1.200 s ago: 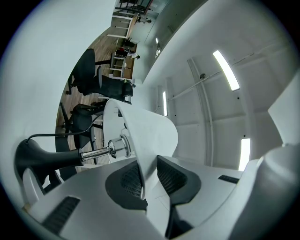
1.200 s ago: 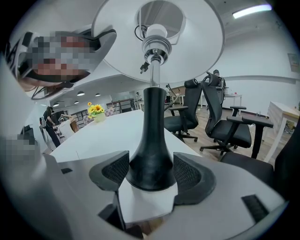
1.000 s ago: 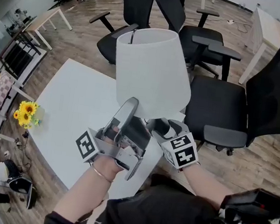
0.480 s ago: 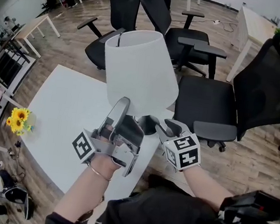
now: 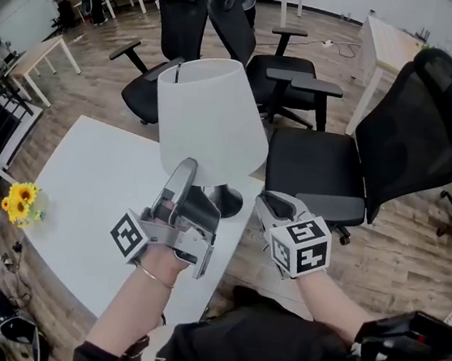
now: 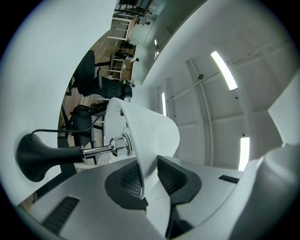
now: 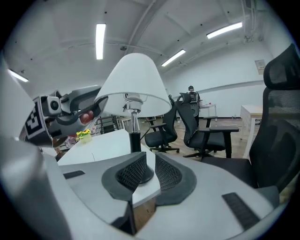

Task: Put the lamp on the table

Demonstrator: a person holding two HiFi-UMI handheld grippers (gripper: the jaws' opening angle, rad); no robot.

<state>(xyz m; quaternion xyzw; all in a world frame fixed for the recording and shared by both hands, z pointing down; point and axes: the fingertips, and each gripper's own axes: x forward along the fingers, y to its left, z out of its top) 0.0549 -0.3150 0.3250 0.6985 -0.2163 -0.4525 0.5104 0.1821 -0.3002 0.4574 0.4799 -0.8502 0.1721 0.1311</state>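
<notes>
While upright, white-shaded, black-based lamp (image 5: 209, 116).

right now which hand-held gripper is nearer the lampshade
Left. The left hand-held gripper clamps the lampshade rim; the right hand-held gripper sits lower, beside the lamp base, its jaws closing on nothing.

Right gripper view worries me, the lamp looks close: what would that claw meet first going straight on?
Probably the lamp's black stem, at the white table edge just ahead, though depth is unclear. The right claw is closing, nothing between its jaws.
</notes>
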